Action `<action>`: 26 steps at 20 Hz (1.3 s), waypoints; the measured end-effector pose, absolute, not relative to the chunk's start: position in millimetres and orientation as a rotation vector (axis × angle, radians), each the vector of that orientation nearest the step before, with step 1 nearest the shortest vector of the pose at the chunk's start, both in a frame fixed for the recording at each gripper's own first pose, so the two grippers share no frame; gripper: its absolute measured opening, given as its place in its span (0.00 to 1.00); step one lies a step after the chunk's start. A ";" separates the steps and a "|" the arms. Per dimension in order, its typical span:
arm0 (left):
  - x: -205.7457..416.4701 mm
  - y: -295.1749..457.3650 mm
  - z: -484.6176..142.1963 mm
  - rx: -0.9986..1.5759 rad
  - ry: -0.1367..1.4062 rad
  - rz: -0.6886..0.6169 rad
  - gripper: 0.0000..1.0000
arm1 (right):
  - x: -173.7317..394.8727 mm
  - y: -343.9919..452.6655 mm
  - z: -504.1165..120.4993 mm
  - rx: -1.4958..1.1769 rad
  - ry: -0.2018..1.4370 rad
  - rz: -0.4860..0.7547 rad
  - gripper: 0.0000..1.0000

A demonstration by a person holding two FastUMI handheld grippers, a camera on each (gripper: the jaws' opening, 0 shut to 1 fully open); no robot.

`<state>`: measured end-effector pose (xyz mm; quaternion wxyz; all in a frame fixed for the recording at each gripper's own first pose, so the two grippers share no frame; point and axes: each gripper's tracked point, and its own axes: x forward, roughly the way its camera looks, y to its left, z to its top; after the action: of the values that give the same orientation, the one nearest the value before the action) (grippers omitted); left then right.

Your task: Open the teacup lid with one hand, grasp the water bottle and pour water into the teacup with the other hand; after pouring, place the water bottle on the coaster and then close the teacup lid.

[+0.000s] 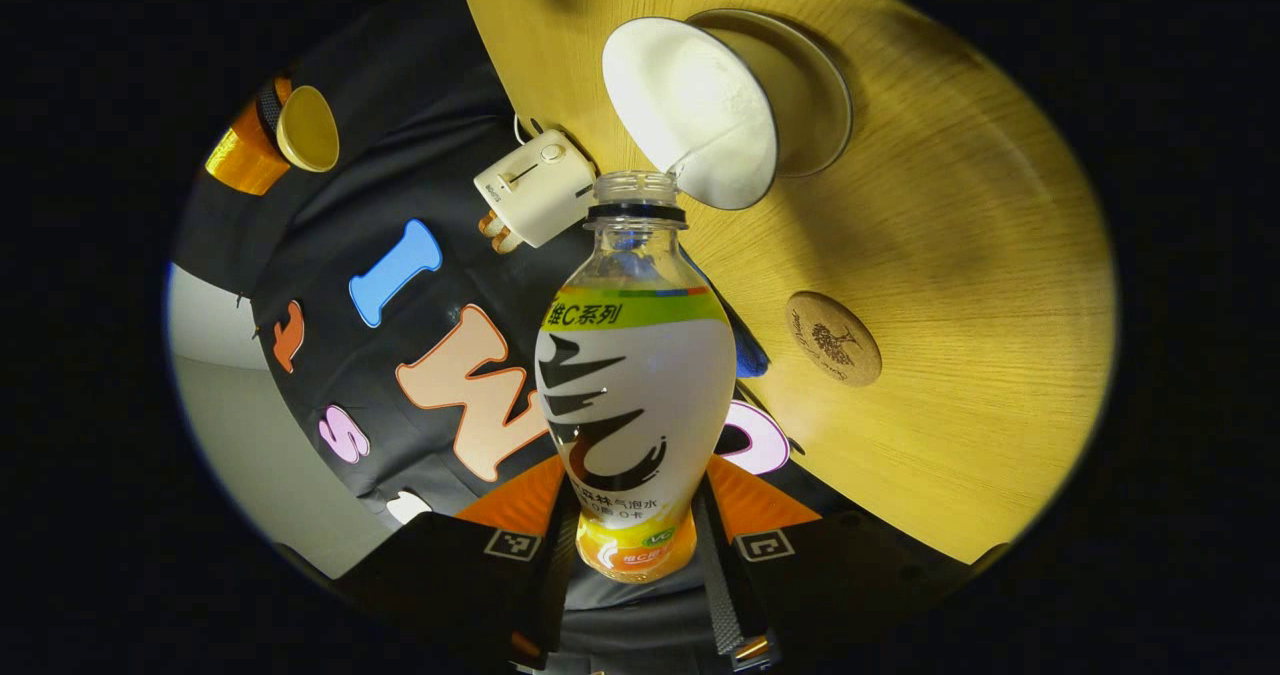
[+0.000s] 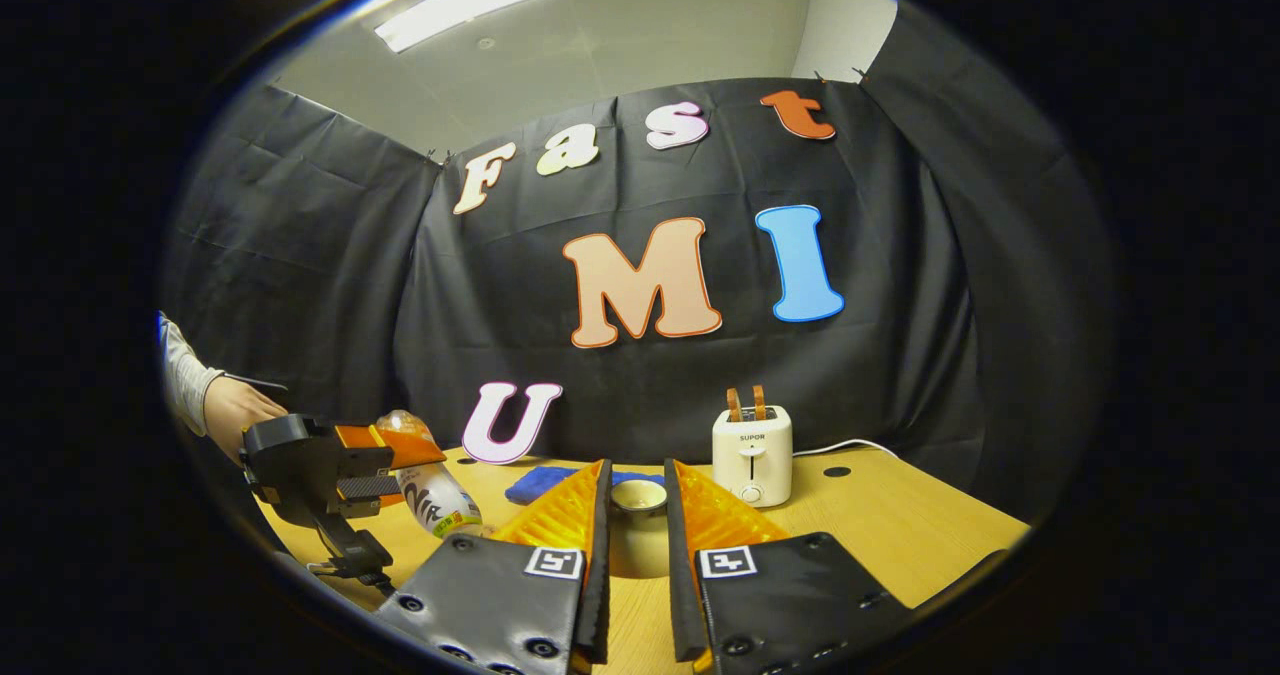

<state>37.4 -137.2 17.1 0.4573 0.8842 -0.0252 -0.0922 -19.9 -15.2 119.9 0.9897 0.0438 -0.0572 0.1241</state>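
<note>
In the left gripper view my left gripper (image 1: 635, 525) is shut on the body of a capless water bottle (image 1: 635, 385). The bottle's open mouth lies right at the rim of the white teacup (image 1: 690, 115), which stands lidless on the wooden table (image 1: 950, 255). A round cork coaster (image 1: 833, 338) lies bare on the table beside the bottle. Farther off, the right gripper (image 1: 285, 133) holds the golden teacup lid (image 1: 307, 128) in the air. In the right gripper view my right gripper (image 2: 638, 515) is shut on the lid (image 2: 638, 535); the left gripper (image 2: 345, 470) tilts the bottle (image 2: 435, 500) at the left.
A white toaster (image 2: 752, 452) with toast in its slots stands at the back of the table (image 2: 900, 525), its cable trailing right. A blue cloth (image 2: 540, 485) lies beside it. A person's hand (image 2: 235, 410) holds the left gripper. A grey dish (image 1: 805, 85) lies under the teacup.
</note>
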 end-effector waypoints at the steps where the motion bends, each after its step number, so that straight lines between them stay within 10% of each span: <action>1: 37.4 -137.6 17.7 2.179 -0.059 -0.229 0.55 | -20.2 -14.8 120.5 0.088 -0.115 0.249 0.29; 26: 42.8 -130.3 -26.1 1.779 0.089 -0.390 0.55 | -15.8 -11.2 111.6 0.083 -0.098 0.252 0.29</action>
<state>42.8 -130.3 -26.1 0.6124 0.7713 0.0387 -0.1691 -15.8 -11.2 111.6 0.9900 0.0414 -0.0489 0.1257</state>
